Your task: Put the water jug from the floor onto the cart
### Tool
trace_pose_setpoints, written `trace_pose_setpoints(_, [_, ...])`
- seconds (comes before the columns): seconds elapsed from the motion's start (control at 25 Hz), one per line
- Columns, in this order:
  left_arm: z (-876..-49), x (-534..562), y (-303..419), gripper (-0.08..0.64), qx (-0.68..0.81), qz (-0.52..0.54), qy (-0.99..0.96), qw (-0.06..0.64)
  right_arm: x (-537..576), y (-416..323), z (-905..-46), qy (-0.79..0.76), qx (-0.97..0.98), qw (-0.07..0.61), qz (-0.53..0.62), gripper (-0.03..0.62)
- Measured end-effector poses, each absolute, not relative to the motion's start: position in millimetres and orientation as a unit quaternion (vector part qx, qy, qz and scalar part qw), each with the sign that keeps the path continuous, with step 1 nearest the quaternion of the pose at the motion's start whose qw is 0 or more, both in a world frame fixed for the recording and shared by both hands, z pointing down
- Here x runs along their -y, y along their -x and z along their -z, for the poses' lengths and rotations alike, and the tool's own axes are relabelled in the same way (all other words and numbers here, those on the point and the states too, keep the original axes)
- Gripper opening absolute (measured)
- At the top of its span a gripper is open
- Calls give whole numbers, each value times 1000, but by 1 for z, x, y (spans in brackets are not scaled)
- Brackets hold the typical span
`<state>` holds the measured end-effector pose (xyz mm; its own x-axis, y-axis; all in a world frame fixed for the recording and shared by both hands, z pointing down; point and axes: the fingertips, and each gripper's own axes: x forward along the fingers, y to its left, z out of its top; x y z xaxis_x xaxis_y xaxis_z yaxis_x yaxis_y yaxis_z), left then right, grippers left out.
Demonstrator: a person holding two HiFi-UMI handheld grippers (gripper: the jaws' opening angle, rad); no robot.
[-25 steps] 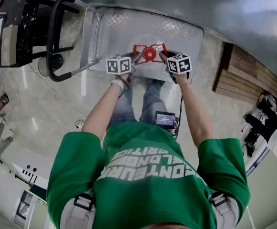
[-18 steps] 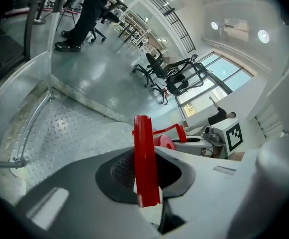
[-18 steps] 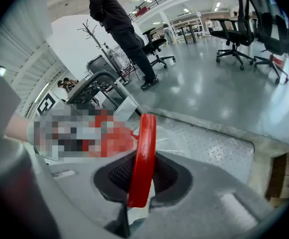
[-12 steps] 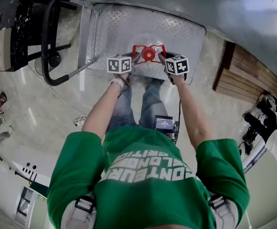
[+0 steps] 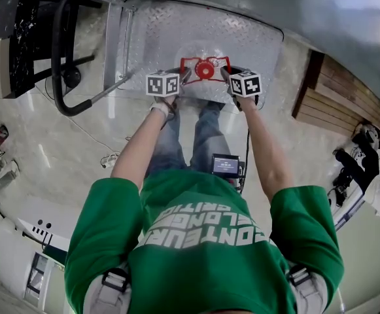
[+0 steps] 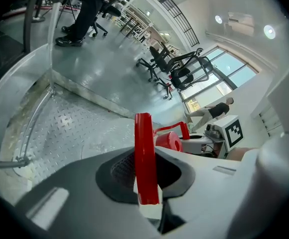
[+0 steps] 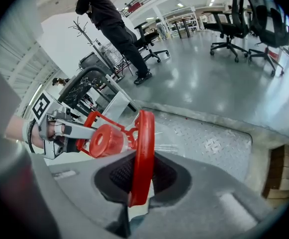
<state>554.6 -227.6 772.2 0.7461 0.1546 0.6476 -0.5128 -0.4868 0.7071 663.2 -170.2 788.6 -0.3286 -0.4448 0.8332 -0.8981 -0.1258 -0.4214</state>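
Observation:
The water jug is clear, with a red cap and a red handle frame, and it stands or hangs upright over the cart's diamond-plate deck. My left gripper is shut on the left bar of the red handle. My right gripper is shut on the right bar; its jaws have just been closing further on that bar. Each gripper view shows the cap and the other gripper beyond it. The jug's bottom is hidden.
The cart's black push bar rises at the left of the deck. A wooden pallet lies on the floor at the right. Office chairs and a person in black stand further off.
Both grippers have sunk a little with the jug over the cart deck. Both still hold the red handle.

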Motion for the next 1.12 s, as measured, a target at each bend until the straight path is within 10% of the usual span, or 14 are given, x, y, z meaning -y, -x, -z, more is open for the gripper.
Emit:
trace_pose_setpoints(0.92, [-743,255,-531,109,143,-347,-832,410,153,-676,-751,-573,630,242,-465,92])
trace_pose_setpoints(1.12, [-703,254,-525,100,142,-321,-856,380,145,-685,-705,-591,652,251,-404,6])
